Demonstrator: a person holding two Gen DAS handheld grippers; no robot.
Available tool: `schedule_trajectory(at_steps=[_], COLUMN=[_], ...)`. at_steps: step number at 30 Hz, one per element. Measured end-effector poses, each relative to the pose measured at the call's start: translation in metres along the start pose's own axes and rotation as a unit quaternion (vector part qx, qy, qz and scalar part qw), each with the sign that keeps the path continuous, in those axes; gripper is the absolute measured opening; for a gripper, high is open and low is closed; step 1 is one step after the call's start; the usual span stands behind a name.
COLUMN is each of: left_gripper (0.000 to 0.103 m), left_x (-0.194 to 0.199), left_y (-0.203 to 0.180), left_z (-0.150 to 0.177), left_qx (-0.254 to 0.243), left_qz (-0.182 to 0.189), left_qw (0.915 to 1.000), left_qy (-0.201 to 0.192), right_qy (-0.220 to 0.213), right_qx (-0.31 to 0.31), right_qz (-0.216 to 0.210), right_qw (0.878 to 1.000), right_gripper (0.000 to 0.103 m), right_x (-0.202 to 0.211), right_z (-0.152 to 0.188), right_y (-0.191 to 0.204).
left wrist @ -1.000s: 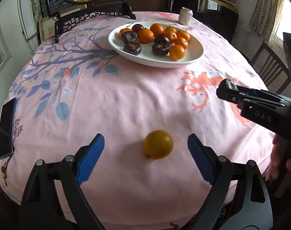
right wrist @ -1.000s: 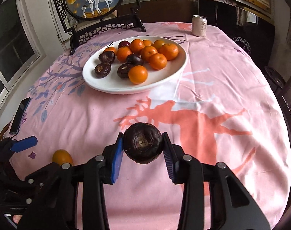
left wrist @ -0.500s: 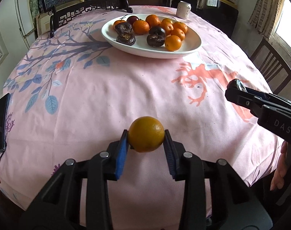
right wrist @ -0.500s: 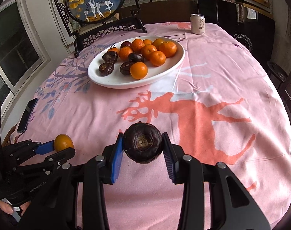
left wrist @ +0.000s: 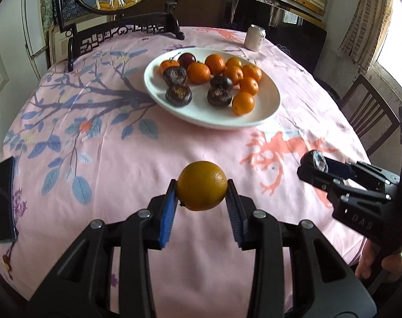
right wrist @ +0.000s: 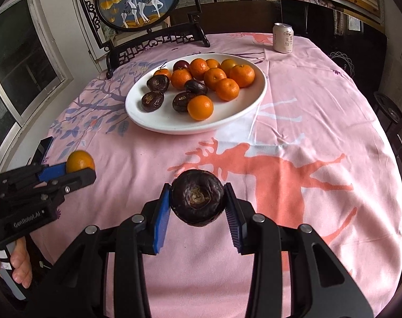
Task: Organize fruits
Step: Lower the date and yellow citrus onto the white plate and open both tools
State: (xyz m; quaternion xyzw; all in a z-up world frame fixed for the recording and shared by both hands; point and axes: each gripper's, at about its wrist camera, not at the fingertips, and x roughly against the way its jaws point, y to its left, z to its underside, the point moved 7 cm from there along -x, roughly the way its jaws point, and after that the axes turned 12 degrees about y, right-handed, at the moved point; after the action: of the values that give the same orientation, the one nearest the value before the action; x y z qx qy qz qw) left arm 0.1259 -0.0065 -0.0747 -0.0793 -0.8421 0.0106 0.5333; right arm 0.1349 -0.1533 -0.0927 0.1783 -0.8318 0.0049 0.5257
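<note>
Left: a dark phone (left wrist: 4, 198) lies at the bench edge on the pink floral tablecloth (left wrist: 116, 164). Centre-left: the left gripper (left wrist: 201, 201) has its jaws clamped on an orange (left wrist: 201, 185), held clear above the cloth and well short of the white plate (left wrist: 264, 111). Centre: the plate carries a mixed pile, with mandarins (right wrist: 222, 79) mostly toward its right and far side and dark wrinkled fruits (right wrist: 153, 100), probably passion fruit, toward its left. Right: the right gripper (right wrist: 198, 206) has its jaws clamped on one more dark fruit (right wrist: 197, 201), also lifted off the cloth and near the plate's front rim. Far right: a drinks can (right wrist: 283, 38) stands behind the plate; a framed deer screen (right wrist: 138, 0) stands at the bench's far edge.

Step in hand, as judged: carrying both fruits to the plate. To do it well, bring each low over a bare patch of plate beside its own kind, orange to the mandarin side and dark fruit to the dark side, and release only once it rests, since round fruit rolls and the pile is easily knocked.

Hidden or unclear: the near bench edge lies under the gripper bodies; only fingertips of the person's hands show; the can's label is unreadable.
</note>
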Motion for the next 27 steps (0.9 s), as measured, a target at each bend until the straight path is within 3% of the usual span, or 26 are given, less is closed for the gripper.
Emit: schedule_trajectory(at_steps=[4, 9, 18, 19, 20, 22, 27], left_gripper=[0.037, 0.037, 0.037, 0.041, 0.062, 0.086, 0.095], left_x=[-0.01, -0.053, -0.102, -0.104, -0.102, -0.09, -0.053], left_y=[0.004, 0.008, 0.011, 0.013, 0.015, 0.018, 0.015], left_z=[-0.066, -0.136, -0.159, -0.16, -0.162, -0.164, -0.148], left_qx=[0.008, 0.025, 0.03, 0.034, 0.038, 0.04, 0.032], left_qz=[-0.004, -0.014, -0.009, -0.011, -0.016, -0.028, -0.039], left_qw=[1.0, 0.9994, 0.998, 0.9979, 0.998, 0.9987, 0.9986], left_qy=[-0.002, 0.02, 0.056, 0.054, 0.047, 0.017, -0.014], right_qy=[-0.004, 0.007, 0.016, 0.016, 0.012, 0.0, -0.001], right_qx=[0.017, 0.017, 0.01, 0.013, 0.016, 0.02, 0.009], right_qz=[0.012, 0.02, 0.029, 0.034, 0.046, 0.072, 0.068], right_qw=[1.0, 1.0, 0.999, 0.999, 0.999, 0.997, 0.998], right_gripper=[0.04, 0.04, 0.042, 0.057, 0.066, 0.068, 0.068], right_x=[-0.004, -0.033, -0.056, -0.057, -0.057, -0.051, -0.031], right_z=[-0.044, -0.1, -0.124, -0.125, -0.126, -0.125, -0.103], right_y=[-0.001, -0.015, -0.028, -0.028, -0.028, -0.029, -0.029])
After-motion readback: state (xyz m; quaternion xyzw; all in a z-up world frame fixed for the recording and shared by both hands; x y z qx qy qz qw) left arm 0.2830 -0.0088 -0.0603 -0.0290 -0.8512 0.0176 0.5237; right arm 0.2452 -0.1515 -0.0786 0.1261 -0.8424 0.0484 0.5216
